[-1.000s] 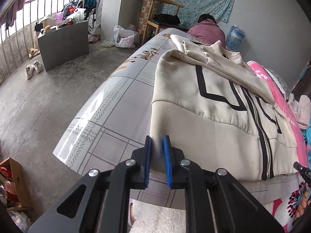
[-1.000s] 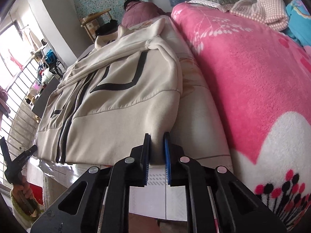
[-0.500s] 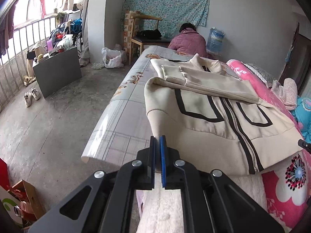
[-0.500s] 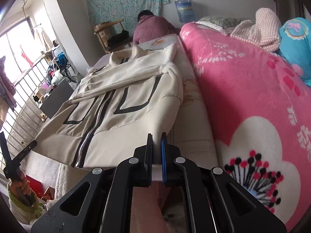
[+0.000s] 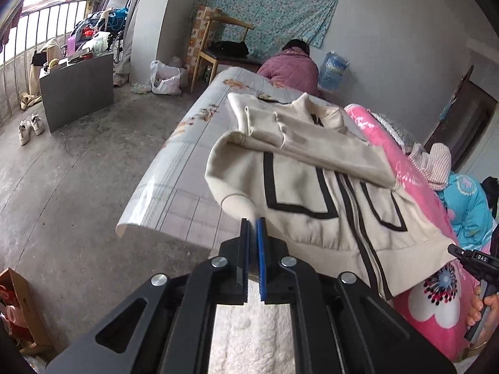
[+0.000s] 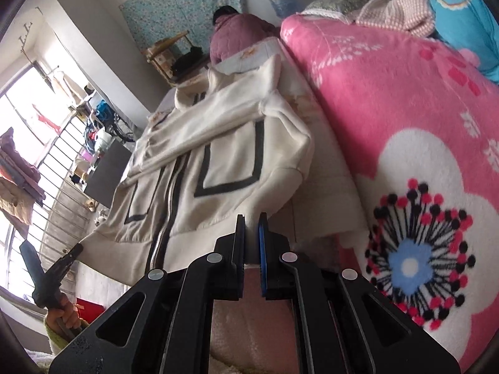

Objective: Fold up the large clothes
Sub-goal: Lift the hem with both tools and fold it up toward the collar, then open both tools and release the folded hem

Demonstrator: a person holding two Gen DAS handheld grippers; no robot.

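A cream zip jacket [image 5: 315,187] with black line trim lies on the bed, sleeves folded across its chest. Its hem is lifted off the bed and stretched between both grippers. My left gripper [image 5: 253,222] is shut on the hem's left corner, the cloth pinched between its blue pads. My right gripper [image 6: 250,219] is shut on the jacket [image 6: 218,162] at the hem's right corner. The right gripper's tip [image 5: 467,254] shows at the right edge of the left wrist view, and the left gripper [image 6: 67,260] shows low left in the right wrist view.
The bed [image 5: 174,184] has a pale checked cover; a pink flowered blanket [image 6: 405,118] runs along its right side. A person in a pink coat [image 5: 291,68] sits at the far end. A grey cabinet [image 5: 78,84], a chair [image 5: 224,43] and bare concrete floor lie left.
Both grippers closed fully on the hem corners and rose, pulling back. The jacket's lower edge came up off the bed and now hangs taut between them.
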